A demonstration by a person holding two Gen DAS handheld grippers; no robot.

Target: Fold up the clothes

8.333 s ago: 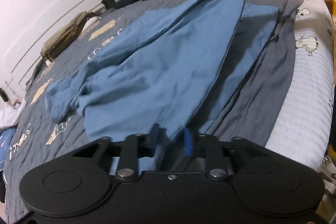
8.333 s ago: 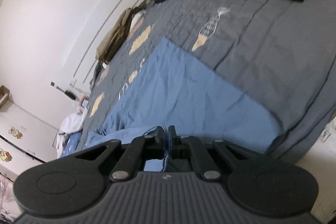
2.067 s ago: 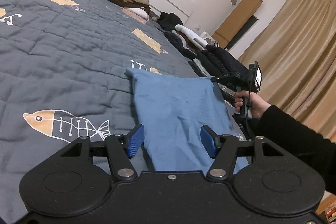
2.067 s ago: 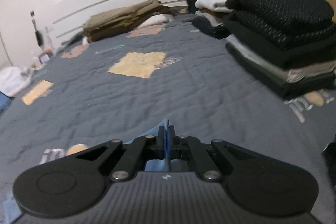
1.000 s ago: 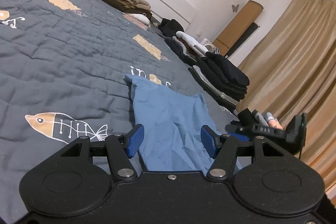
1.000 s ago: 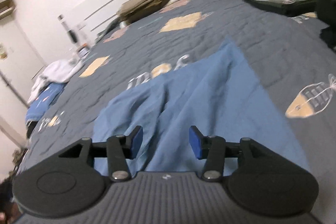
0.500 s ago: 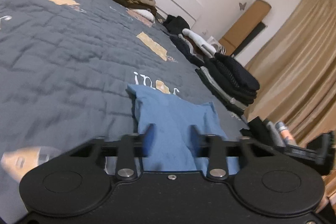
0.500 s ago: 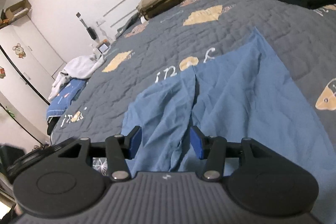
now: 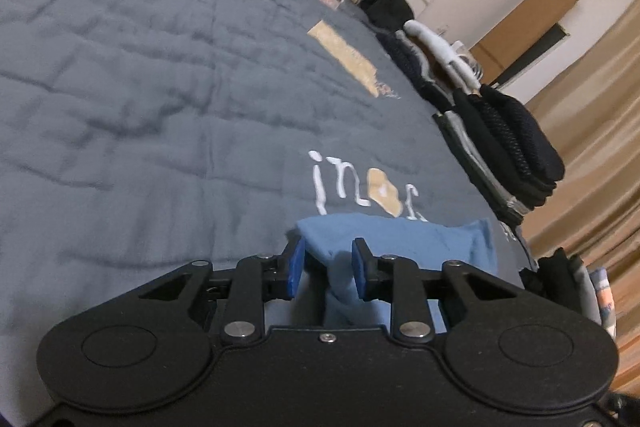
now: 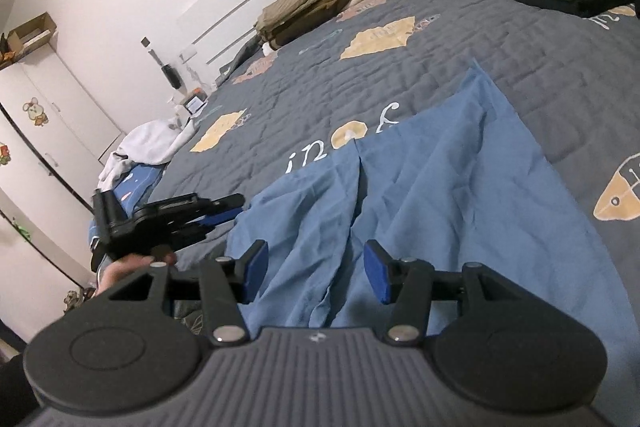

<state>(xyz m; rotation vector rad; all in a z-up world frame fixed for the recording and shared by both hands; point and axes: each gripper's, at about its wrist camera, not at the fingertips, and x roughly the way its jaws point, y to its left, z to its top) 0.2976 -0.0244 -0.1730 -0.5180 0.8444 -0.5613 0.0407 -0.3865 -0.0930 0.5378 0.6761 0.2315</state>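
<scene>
While straddling a raised fold of blue garment [image 9: 400,239], left gripper [image 9: 326,269] narrowed, seemingly unclamped; right gripper [image 10: 316,273] wide above the cloth.

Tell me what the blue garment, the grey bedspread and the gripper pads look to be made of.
Blue garment: thin woven fabric, probably cotton, matte; it creases sharply and lies limp.
Grey bedspread: quilted, padded textile, matte; stitched squares puff up, with printed or sewn fish and letter motifs.
Pads: blue, likely rubber or soft plastic, on black, apparently hard plastic fingers; exact material unclear.
</scene>
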